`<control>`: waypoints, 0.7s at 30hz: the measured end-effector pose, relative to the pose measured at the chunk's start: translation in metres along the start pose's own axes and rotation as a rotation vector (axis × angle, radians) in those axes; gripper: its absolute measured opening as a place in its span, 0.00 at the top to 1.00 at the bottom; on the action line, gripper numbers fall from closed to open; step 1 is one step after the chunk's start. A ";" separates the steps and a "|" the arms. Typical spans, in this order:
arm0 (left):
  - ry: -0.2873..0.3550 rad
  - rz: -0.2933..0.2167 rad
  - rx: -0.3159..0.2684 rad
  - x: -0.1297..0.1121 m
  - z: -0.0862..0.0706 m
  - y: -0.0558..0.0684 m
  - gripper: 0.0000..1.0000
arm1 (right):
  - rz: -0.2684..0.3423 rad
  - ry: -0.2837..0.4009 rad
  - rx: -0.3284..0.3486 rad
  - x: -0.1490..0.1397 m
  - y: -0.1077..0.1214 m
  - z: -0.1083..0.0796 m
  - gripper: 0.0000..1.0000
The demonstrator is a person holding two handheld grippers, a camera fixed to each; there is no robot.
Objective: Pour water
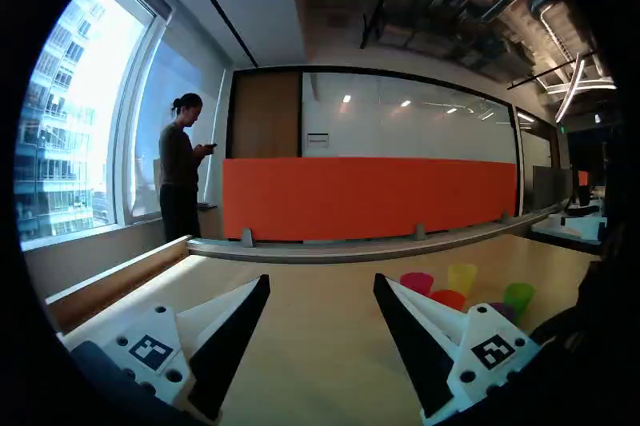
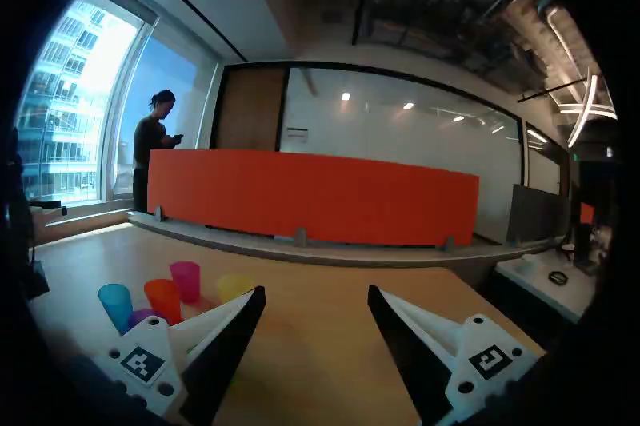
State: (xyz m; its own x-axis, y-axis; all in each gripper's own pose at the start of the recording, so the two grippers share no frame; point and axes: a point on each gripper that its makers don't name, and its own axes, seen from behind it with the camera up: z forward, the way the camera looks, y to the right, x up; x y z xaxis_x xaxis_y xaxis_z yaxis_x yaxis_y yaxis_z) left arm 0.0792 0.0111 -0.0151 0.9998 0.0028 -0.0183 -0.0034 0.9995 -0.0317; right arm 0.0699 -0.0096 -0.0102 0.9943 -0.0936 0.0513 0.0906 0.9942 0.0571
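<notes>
Left gripper (image 1: 321, 277) and right gripper (image 2: 316, 290) gape wide, empty; coloured cups (image 2: 164, 298) at the right gripper's nine o'clock

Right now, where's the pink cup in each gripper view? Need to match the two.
Left gripper view: the pink cup is lower right of centre, leftmost in the cup cluster.
Right gripper view: the pink cup is lower left, between the orange cup and the yellow cup.
Shared landmark: the orange divider panel along the desk's far edge, behind the cups.
</notes>
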 end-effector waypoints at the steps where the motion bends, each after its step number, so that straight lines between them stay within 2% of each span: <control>1: 0.004 0.006 0.006 0.001 0.000 0.000 0.04 | 0.005 0.002 -0.004 -0.001 0.001 0.000 0.01; 9: 0.027 0.041 0.045 0.000 0.001 -0.001 0.04 | 0.026 -0.002 -0.015 -0.010 0.006 0.003 0.01; 15: 0.021 0.066 0.087 -0.014 0.000 -0.009 0.04 | 0.027 -0.018 -0.020 -0.015 0.006 0.007 0.01; 21: 0.025 0.076 0.099 -0.026 0.000 -0.014 0.04 | 0.037 -0.020 -0.027 -0.014 0.006 0.009 0.01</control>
State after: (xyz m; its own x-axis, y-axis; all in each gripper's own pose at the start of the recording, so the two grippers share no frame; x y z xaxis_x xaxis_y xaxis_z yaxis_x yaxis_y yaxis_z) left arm 0.0531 -0.0028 -0.0137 0.9960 0.0796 -0.0415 -0.0766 0.9947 0.0693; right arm 0.0558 -0.0029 -0.0016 0.9957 -0.0579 0.0725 0.0559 0.9980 0.0283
